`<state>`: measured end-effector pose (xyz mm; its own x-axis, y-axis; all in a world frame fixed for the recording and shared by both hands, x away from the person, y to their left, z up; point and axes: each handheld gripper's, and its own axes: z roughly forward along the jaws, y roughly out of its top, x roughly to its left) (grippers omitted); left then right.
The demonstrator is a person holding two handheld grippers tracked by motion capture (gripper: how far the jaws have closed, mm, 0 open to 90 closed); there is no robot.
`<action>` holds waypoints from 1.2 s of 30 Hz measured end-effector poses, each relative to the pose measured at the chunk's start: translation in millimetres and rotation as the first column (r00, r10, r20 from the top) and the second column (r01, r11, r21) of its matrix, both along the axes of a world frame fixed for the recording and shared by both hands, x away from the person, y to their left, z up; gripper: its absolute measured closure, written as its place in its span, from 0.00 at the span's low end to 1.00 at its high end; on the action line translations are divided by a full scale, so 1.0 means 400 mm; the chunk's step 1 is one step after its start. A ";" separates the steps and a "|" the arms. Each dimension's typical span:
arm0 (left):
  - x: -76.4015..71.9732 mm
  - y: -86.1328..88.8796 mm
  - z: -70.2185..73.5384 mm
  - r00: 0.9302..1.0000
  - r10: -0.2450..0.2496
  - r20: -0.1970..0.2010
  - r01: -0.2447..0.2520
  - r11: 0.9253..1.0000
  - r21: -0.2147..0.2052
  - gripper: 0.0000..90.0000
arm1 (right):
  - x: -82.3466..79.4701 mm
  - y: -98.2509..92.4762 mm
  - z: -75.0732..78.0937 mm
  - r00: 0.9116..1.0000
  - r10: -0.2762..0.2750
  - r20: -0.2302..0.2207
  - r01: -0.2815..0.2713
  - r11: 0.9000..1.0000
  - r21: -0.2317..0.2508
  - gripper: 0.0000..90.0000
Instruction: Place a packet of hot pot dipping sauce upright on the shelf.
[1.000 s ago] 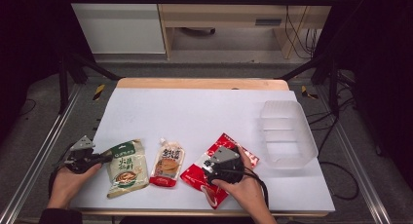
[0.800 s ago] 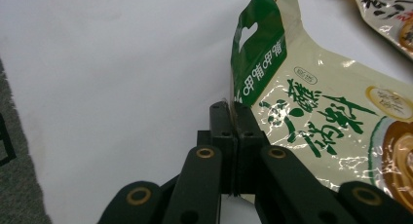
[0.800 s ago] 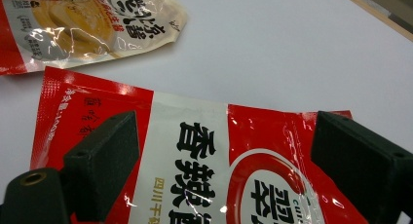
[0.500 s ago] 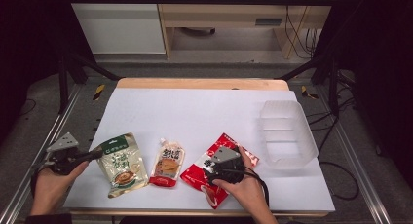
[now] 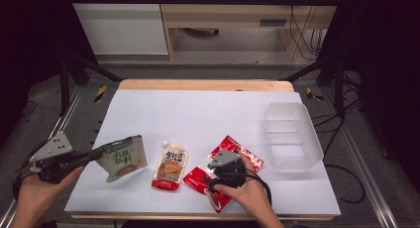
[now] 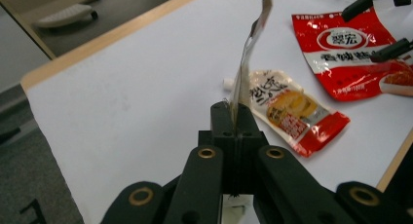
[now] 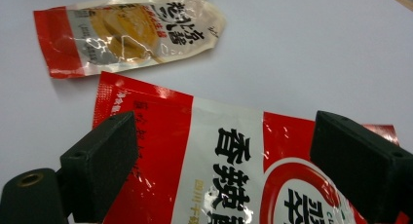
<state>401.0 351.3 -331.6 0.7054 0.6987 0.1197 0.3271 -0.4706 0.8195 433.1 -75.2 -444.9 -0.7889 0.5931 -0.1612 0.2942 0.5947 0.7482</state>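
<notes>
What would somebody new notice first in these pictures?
Probably the green pouch pinched by its edge in the shut left gripper, off the white table at its left. Then the red packet under the open right gripper near the front edge, with a clear plastic tray at the right.

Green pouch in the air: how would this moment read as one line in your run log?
left gripper: shut on green pouch, lifted off table | right gripper: open over red pouch | tray: empty
</notes>
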 end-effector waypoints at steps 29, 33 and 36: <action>0.159 -0.343 0.053 0.970 -0.244 -0.018 0.244 0.969 0.024 1.00 | 0.105 -0.014 0.272 0.986 0.165 0.003 -0.158 0.949 -0.273 0.18; 0.162 -0.378 0.045 0.961 -0.274 -0.024 0.275 0.961 0.031 1.00 | 0.116 -0.012 0.302 0.981 0.192 -0.005 -0.185 0.936 -0.299 0.26; 0.163 -0.397 0.040 0.954 -0.298 -0.028 0.299 0.954 0.029 1.00 | 0.124 -0.008 0.320 0.976 0.216 -0.007 -0.207 0.927 -0.314 0.30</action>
